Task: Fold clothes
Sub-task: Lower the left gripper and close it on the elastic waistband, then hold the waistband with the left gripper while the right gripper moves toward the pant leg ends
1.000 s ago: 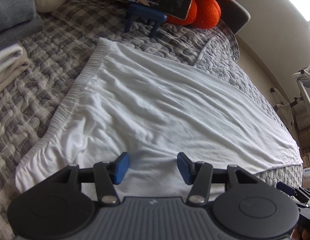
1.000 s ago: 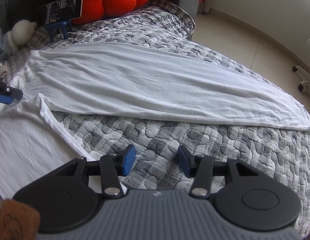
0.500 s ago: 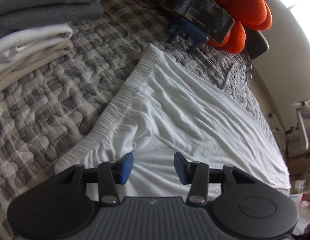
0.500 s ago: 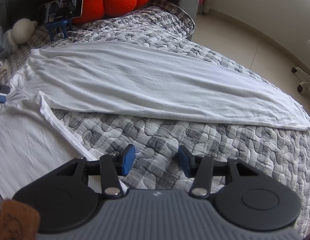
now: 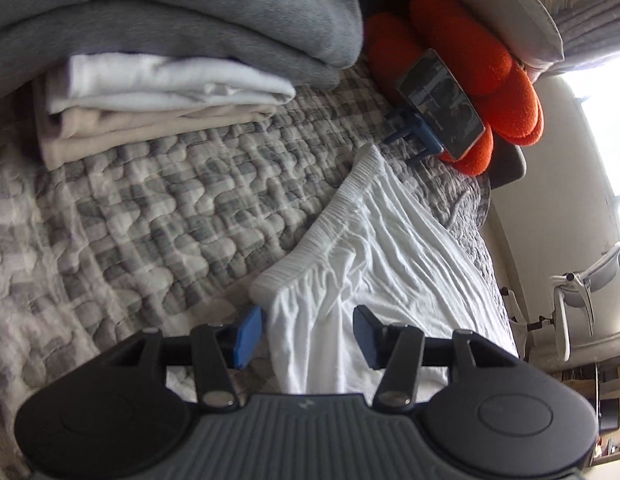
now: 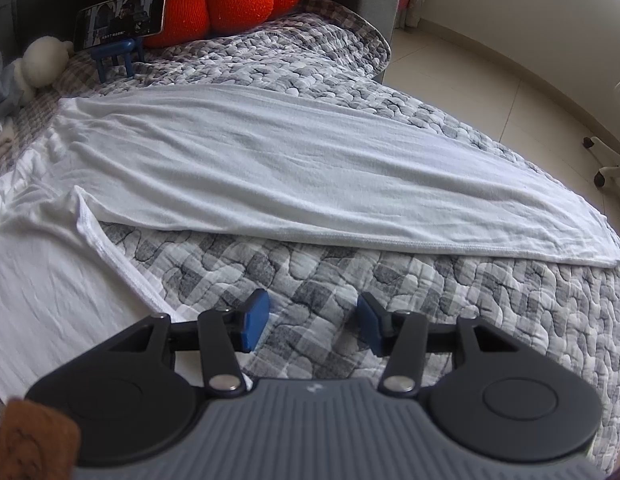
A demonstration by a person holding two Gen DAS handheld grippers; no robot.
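The white trousers (image 5: 382,264) lie spread flat on the quilted bed (image 5: 142,216), waistband end toward the phone on its blue stand (image 5: 440,104), the far leg running long across the quilt away from it. I judge them light, thin and limp: they will sag and drag wherever I do not carry them, and the knit wrinkles at a touch, so a pinch should bite easily without slipping. The ribbed waistband (image 5: 330,216) looks thicker and firmer than the rest; I judge its near corner the best hold for my left side, with a leg hem or seam edge for my right.

My left gripper (image 5: 304,332) hangs just over that near corner, fingers (image 5: 246,334) half apart after opening a little again, cloth lying under the gap but not pinched. My right gripper (image 6: 312,326), farther from the phone, has its fingers half apart too, over bare quilt between the two legs, the near leg's hem (image 6: 122,268) just beside its left finger and nothing held.
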